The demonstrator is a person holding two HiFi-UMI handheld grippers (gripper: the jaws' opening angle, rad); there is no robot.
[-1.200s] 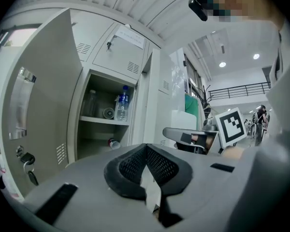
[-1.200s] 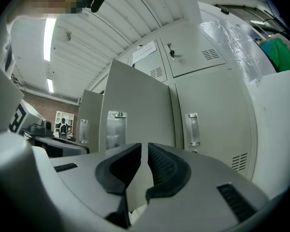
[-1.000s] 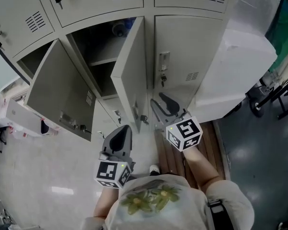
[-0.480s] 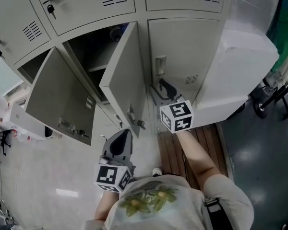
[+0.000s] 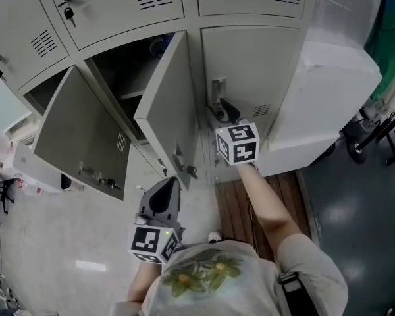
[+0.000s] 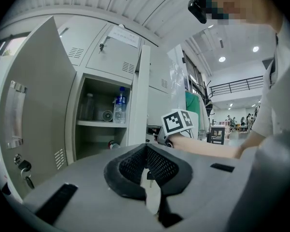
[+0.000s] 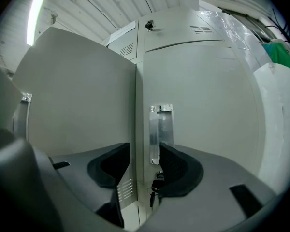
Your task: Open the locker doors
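The grey lockers fill the head view. Two doors stand open: the left door (image 5: 79, 133) and the middle door (image 5: 168, 104). The right door (image 5: 257, 71) is closed; it has a metal handle (image 5: 217, 89) (image 7: 160, 129) and a key (image 7: 154, 185) below it. My right gripper (image 5: 224, 112) (image 7: 144, 166) is open, level and close to that handle. Its jaws have just been opening, with nothing gripped between them; the handle shows in the gap ahead. My left gripper (image 5: 163, 193) (image 6: 146, 153) is shut and empty, held low facing the open middle locker.
A water bottle (image 6: 119, 105) and small items sit on the middle locker's shelf. A large white plastic-wrapped block (image 5: 329, 91) stands against the lockers at the right. A wooden pallet (image 5: 240, 203) lies on the floor below the right door. A wheeled cart (image 5: 375, 130) is at the far right.
My right gripper has moved away from the middle door's edge, forward and right, up to the closed right door's handle. The left gripper has stayed put.
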